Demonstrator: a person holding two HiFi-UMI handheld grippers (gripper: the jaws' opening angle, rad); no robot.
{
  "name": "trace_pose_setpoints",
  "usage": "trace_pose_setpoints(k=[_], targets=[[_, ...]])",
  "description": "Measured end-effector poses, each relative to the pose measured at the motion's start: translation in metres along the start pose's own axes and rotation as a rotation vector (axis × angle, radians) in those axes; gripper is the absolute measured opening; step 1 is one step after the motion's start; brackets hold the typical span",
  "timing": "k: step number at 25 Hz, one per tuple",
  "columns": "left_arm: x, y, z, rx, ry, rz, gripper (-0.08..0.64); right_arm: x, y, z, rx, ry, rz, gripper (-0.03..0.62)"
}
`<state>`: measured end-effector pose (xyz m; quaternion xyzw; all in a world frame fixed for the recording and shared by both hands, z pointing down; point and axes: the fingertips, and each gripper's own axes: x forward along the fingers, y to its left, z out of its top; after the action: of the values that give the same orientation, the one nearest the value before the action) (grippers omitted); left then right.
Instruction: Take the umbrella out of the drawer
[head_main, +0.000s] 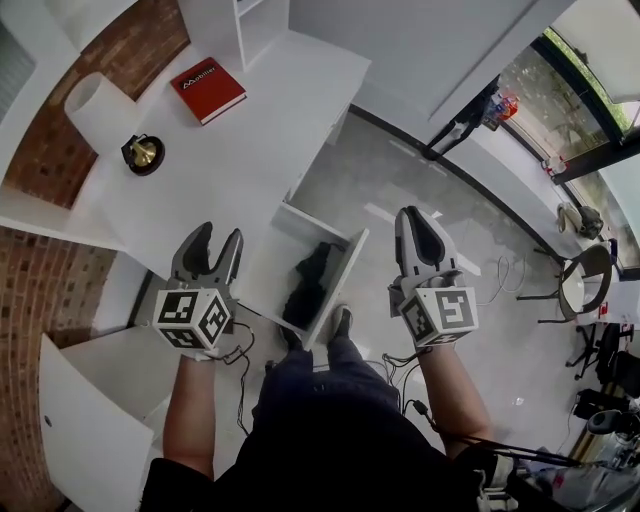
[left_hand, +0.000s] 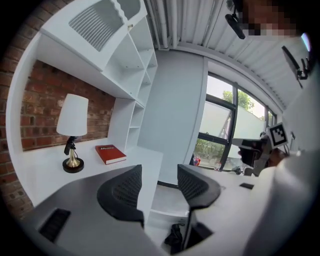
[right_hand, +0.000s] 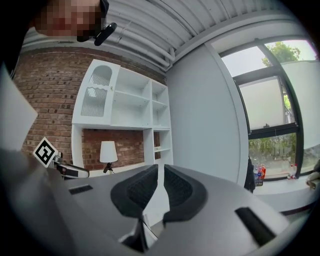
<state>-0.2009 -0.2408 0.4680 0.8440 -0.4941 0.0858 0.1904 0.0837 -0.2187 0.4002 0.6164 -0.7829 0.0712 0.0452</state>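
So nothing is gripped yet. Left tongs (head_main: 218, 236) are wide apart and empty. Right tongs (head_main: 412, 216) are nearly together, only a thin slit between the pads, and also empty. Both hang above the open drawer (head_main: 346, 278) and touch nothing.

The umbrella (head_main: 308, 285) is the dark crumpled bundle lying in the drawer. In the head view it sits about 4 o'clock from the left tongs and 8 o'clock from the right. The left gripper view shows it low down, past the jaws (left_hand: 175, 235).

Risks as I read them:
- The right tongs go in as they are and just push the bundle along the drawer floor. They need opening first.
- The umbrella looks like loose fabric and I can't make out a handle or shaft. A grip on cloth alone could slip or let it unfurl on the lift.
- The drawer is narrow, so a wide-open left jaw could knock a side wall on the way down.
- Fabric or a strap could catch on the drawer rim at 12 o'clock, under the table (head_main: 250, 130) edge. Lift straight up rather than dragging it toward the table.
- The shoe (head_main: 342, 322) is just beside the drawer's near end, so there's little room on that side.
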Motion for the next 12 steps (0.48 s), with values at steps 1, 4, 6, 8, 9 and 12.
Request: trace_pose_setpoints(k=[1, 4, 6, 8, 9, 12], targets=[[0.009, -0.005, -0.007, -0.006, 0.016, -0.014, 0.222, 0.003, -0.004, -0.007, 0.008, 0.007, 0.005, 0.035], [0.036, -0.02, -0.035, -0.025, 0.068, -0.052, 0.222, 0.012, -0.017, -0.032, 0.035, 0.04, 0.018, 0.035], [0.054, -0.027, -0.062, -0.028, 0.119, -0.064, 0.222, 0.016, -0.03, -0.048, 0.05, 0.062, 0.018, 0.035], [0.073, -0.032, -0.093, -0.013, 0.186, -0.073, 0.222, 0.019, -0.044, -0.06, 0.059, 0.079, 0.01, 0.035], [0.084, -0.034, -0.107, 0.01, 0.224, -0.078, 0.222, 0.021, -0.051, -0.064, 0.062, 0.087, 0.004, 0.037], [0.109, -0.035, -0.151, 0.081, 0.35, -0.098, 0.222, 0.027, -0.065, -0.078, 0.079, 0.11, -0.008, 0.037]])
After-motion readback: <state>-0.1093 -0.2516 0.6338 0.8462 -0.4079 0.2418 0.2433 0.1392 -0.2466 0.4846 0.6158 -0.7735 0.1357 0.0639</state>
